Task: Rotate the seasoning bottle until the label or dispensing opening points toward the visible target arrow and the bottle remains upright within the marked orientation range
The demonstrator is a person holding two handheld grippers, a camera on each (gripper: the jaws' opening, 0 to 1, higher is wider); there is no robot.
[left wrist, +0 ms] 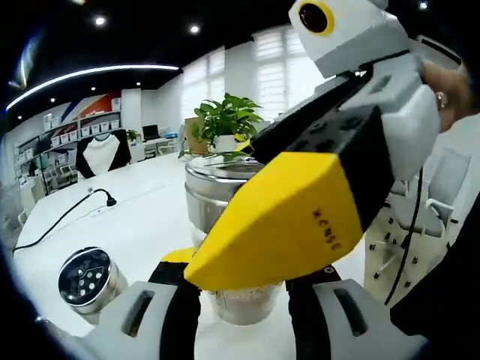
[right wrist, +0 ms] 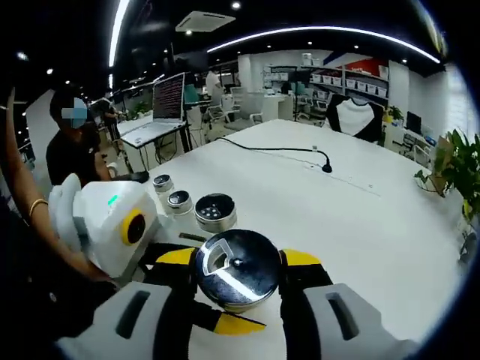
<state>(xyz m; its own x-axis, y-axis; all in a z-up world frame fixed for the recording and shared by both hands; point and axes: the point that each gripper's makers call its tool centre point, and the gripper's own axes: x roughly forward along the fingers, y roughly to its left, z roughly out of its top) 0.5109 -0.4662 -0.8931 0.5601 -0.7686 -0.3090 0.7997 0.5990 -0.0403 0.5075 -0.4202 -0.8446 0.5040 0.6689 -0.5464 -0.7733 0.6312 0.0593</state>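
Right gripper (right wrist: pixel 238 300) clamped on upright seasoning bottle (right wrist: pixel 238 268) on white table (right wrist: pixel 360 217), three more shakers (right wrist: pixel 215 211) behind, left gripper (left wrist: pixel 241 296) closed on bottle's base, potted plant (left wrist: pixel 225 120) beyond

Both grippers (left wrist: pixel 244 289) (right wrist: pixel 238 281) closed, jaws crossing.

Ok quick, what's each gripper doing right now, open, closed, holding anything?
Left gripper: closed on the clear glass seasoning bottle at its base.
Right gripper: closed on the same bottle's shiny steel cap.
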